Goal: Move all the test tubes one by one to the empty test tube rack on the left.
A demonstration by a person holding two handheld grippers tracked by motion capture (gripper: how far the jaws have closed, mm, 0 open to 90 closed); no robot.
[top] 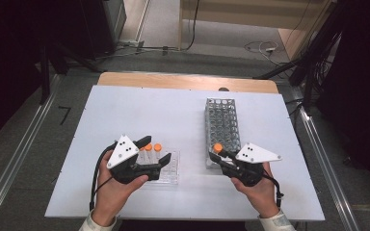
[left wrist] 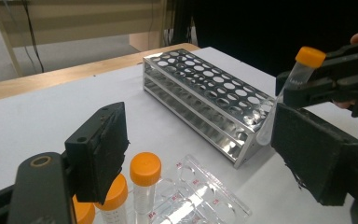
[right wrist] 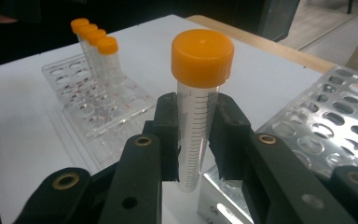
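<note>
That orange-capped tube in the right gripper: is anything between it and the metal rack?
Nothing visible. The tube, clamped in the right gripper, hangs at the metal rack's near end, whose holes look empty.

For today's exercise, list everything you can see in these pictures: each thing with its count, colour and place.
Held tube: one, clear with orange cap, clamped upright in the right gripper, over the metal rack's near end.
Racked tubes: four, clear with orange caps, standing in the clear rack.
Clear rack: one, transparent, table's left.
Metal rack: one, silver, table's right.
Table: one, white top, wooden far edge.
Left gripper: black, open, at the racked tubes.
Right gripper: black, shut on the held tube.
</note>
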